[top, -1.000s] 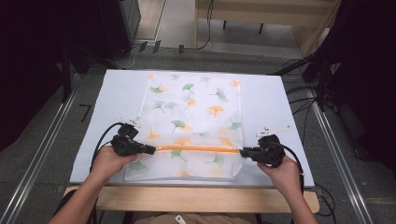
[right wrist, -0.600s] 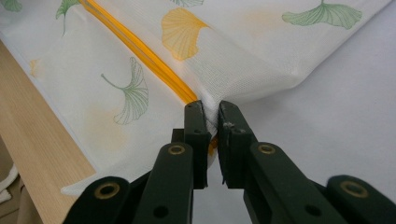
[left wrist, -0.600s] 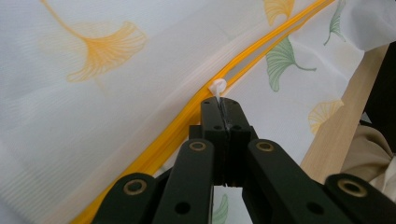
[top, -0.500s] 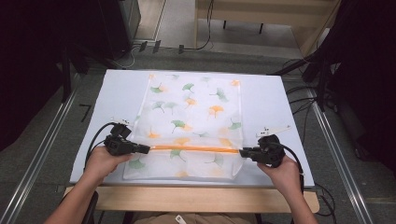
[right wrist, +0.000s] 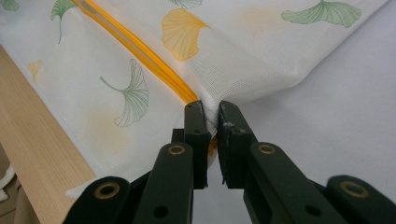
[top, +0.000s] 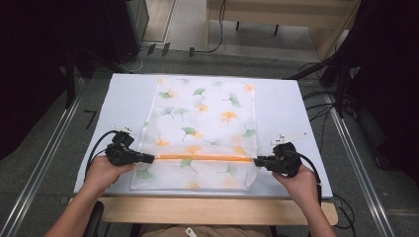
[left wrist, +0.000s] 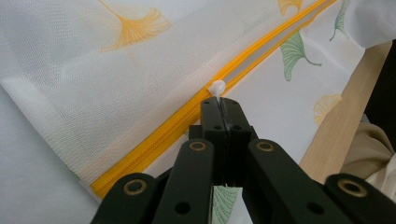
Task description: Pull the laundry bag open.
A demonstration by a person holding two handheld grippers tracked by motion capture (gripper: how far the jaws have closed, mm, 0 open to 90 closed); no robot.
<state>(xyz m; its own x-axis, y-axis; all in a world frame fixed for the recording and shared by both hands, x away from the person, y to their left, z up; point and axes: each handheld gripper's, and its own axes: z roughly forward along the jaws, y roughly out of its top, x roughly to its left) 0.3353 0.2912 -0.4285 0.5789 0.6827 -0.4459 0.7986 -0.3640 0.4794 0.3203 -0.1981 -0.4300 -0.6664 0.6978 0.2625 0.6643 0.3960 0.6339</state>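
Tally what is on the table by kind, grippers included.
Mesh bag with leaf print: 1
Orange zipper across the bag: 1
White zipper pull: 1
Grippers: 2, left gripper shut on the pull, right gripper shut on the bag's edge
Total: 5

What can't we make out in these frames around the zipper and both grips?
- Zipper slider: left gripper view, the shut jaws cover it; only the white pull tab pokes out.
- Zipper end: right gripper view, hidden between jaws pinching the mesh bag.
- Bag contents: high view, too small.
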